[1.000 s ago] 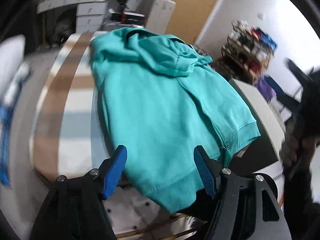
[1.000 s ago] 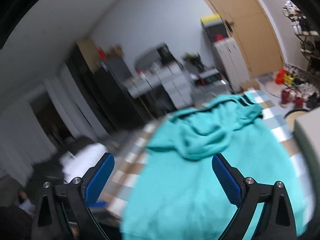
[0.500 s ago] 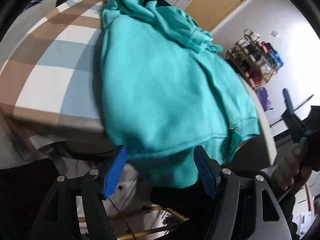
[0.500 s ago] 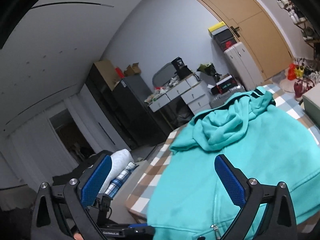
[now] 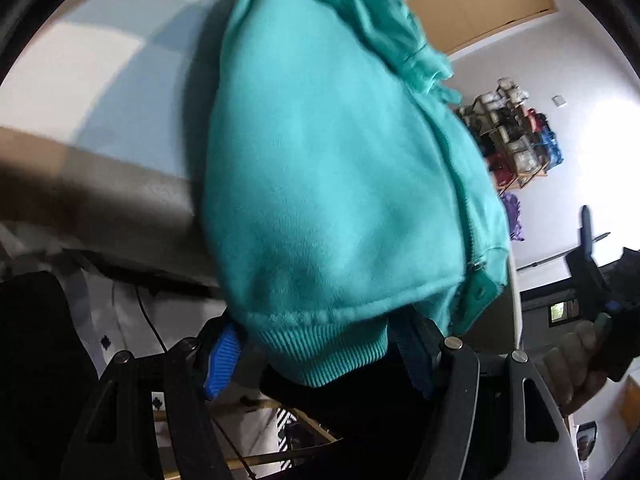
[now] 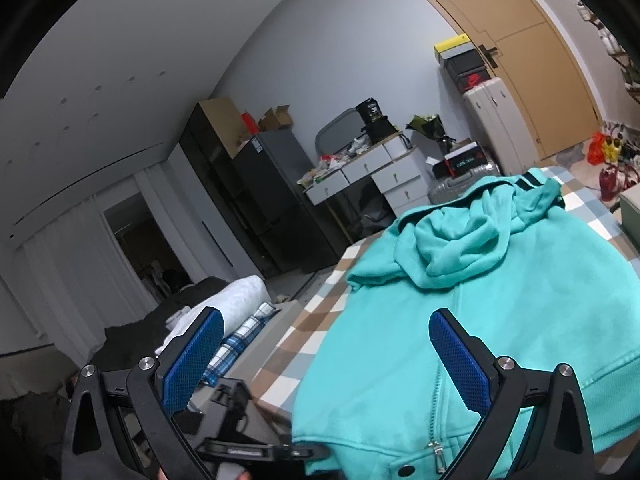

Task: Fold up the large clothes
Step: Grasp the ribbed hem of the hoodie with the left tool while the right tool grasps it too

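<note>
My left tool (image 5: 320,360) is nearer: jaws wide, straddling the ribbed hem of the teal zip-up fleece hoodie (image 5: 340,184) where it droops off the checkered surface (image 5: 92,68), not pinching yet. Hoodie runs lengthwise away, hood far. Right tool (image 6: 324,364) hovers wide, empty.

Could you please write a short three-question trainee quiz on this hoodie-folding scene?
1. True or false: the right gripper is shut on the teal hoodie.
2. Which part of the hoodie hangs between the fingers of the left gripper: A hood, B ribbed hem, C sleeve cuff?
3. What pattern has the cloth under the hoodie?

Key: 1 false, it is open. 2 B. 3 Checked, in brown, blue and white.
</note>
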`<action>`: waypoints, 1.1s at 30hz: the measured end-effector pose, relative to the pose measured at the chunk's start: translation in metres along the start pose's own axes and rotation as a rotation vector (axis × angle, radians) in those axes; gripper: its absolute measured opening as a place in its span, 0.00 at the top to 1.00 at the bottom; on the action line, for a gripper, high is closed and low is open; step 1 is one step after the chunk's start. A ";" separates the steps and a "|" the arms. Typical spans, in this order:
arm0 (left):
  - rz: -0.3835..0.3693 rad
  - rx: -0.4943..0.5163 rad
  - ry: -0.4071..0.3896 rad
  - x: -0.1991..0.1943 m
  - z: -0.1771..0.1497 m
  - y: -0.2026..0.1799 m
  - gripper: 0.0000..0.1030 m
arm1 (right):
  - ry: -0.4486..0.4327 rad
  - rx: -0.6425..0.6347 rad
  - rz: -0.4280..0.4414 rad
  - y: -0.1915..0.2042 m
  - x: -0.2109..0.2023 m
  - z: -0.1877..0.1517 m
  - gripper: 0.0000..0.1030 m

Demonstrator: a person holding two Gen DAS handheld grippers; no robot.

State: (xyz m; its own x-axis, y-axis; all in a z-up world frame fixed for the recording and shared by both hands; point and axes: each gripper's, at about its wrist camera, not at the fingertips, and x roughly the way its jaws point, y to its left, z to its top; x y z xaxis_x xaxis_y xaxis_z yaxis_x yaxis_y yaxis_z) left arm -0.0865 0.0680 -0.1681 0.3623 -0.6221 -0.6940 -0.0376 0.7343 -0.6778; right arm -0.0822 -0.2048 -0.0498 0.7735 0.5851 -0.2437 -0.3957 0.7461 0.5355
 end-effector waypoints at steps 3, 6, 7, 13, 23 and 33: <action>0.015 0.048 0.038 0.009 -0.006 -0.005 0.37 | -0.003 0.001 0.002 0.000 -0.001 0.000 0.00; -0.056 0.066 -0.010 -0.005 -0.009 -0.008 0.38 | -0.003 0.006 -0.001 0.000 -0.002 -0.001 0.00; -0.090 0.077 -0.031 -0.015 -0.010 -0.011 0.45 | -0.001 0.008 -0.001 0.000 -0.001 0.000 0.00; -0.150 0.123 -0.070 -0.051 -0.018 -0.015 0.97 | -0.013 0.051 0.012 -0.007 -0.004 0.002 0.00; -0.157 0.146 -0.104 -0.061 -0.010 -0.027 0.82 | 0.151 0.187 -0.236 -0.094 -0.044 0.055 0.00; -0.194 0.071 -0.028 -0.046 -0.008 -0.021 0.36 | 0.583 0.297 -0.531 -0.185 -0.020 0.038 0.03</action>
State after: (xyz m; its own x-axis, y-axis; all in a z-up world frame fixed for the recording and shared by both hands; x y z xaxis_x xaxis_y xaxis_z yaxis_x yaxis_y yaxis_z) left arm -0.1097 0.0788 -0.1235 0.3825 -0.7465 -0.5445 0.1010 0.6195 -0.7784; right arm -0.0057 -0.3669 -0.1135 0.4083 0.3117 -0.8580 0.1578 0.9016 0.4027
